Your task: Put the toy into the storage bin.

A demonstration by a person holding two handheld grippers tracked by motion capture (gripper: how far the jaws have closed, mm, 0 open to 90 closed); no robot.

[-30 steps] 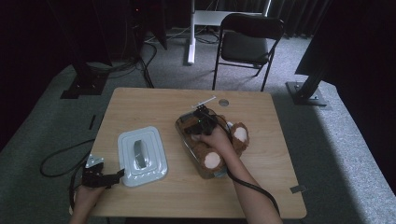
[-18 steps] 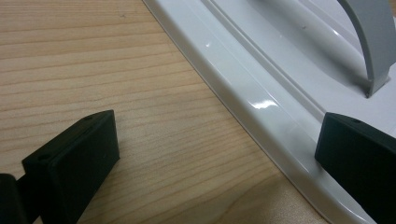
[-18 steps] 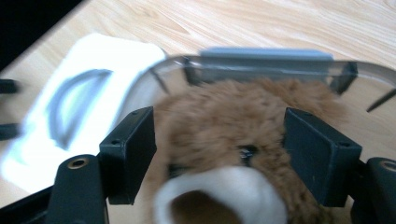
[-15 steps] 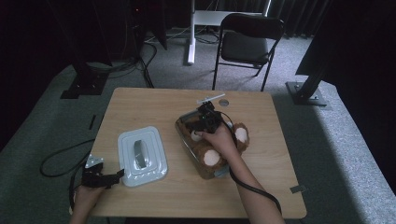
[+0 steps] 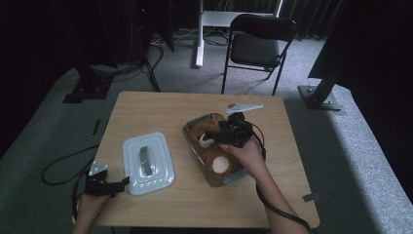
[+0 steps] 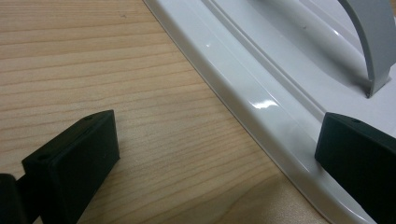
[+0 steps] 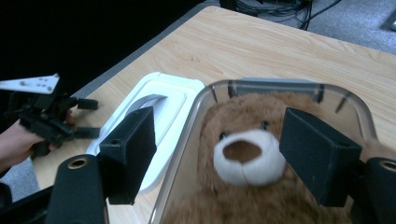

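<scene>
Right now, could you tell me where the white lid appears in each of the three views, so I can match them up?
High view: the white lid lies left of centre on the table, left of the clear container.
Left gripper view: it fills the upper right, its edge running diagonally.
Right gripper view: it sits left of centre, beside the container.
Shared landmark: the lid's grey handle.

Lid [image 5: 148, 163]: plain white, no lettering, brand or number.
Clear container [image 5: 195, 127]: bare walls, no label or print.
Teddy bear [image 7: 250, 186]: no tag or writing to read.
Bench [image 5: 160, 109]: plain wood grain, no sticker or sign.
Tape strip on the floor [image 5: 309, 197]: no legible marking.
</scene>
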